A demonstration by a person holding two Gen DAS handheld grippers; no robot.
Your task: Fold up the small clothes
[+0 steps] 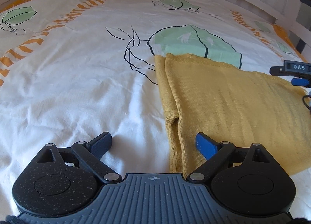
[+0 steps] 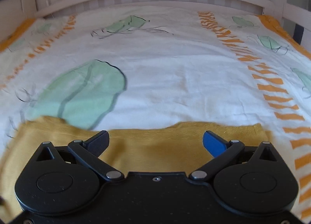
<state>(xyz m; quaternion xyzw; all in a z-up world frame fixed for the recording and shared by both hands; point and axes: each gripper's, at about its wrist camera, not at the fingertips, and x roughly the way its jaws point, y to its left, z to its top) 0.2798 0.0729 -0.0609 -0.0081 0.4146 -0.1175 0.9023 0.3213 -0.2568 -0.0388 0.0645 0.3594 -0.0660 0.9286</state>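
Mustard knit garment [image 1: 233, 103] lies flat on the bed cover [image 1: 77, 68], layered, apparently partly folded. Left gripper [image 1: 155, 144] straddles its near edge, spread wide and empty; right gripper [image 2: 155, 142] hovers above it, likewise wide, probably poised for the next fold.

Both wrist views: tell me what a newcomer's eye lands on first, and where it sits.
The mustard-yellow knitted garment stands out first, lying folded on the white bedspread printed with green leaves and orange stripes. In the left wrist view the left gripper hangs open over the garment's left edge. The right gripper, also open, hovers above the garment near its far edge.
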